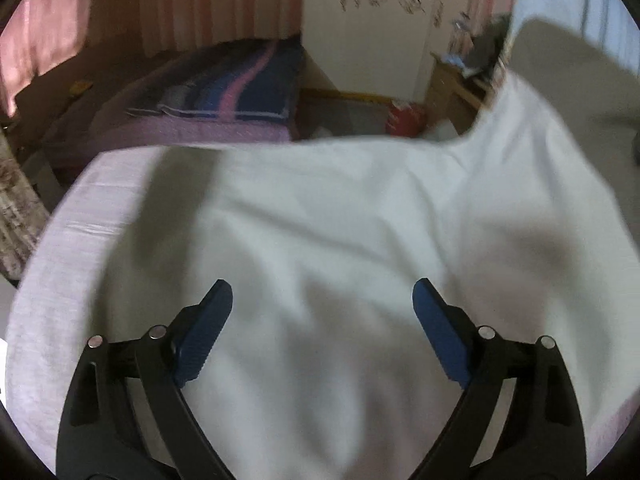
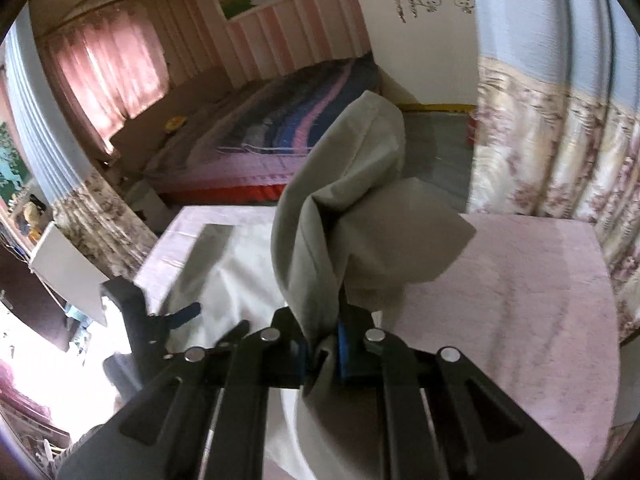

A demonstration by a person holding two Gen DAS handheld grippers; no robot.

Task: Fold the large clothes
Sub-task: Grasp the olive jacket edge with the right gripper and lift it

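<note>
A large white garment (image 1: pixel 320 220) lies spread over a pale pink table top (image 1: pixel 60 280). My left gripper (image 1: pixel 322 292) hovers above its middle with the blue pads wide apart and nothing between them. In the right wrist view my right gripper (image 2: pixel 324 344) is shut on a bunched edge of the white garment (image 2: pixel 344 216), lifted off the pink table top (image 2: pixel 520 300) so the cloth stands up in front of the camera. The left gripper (image 2: pixel 180 316) shows at the left of that view, over the flat part of the cloth. In the left wrist view the raised part rises at the right (image 1: pixel 560 80).
A bed with a striped blue and pink blanket (image 2: pixel 288 128) stands beyond the table. A floral curtain (image 2: pixel 560 140) hangs at the right, pink curtains (image 2: pixel 108 68) at the far left. A wooden desk (image 1: pixel 452 88) and a red object (image 1: pixel 404 118) sit behind.
</note>
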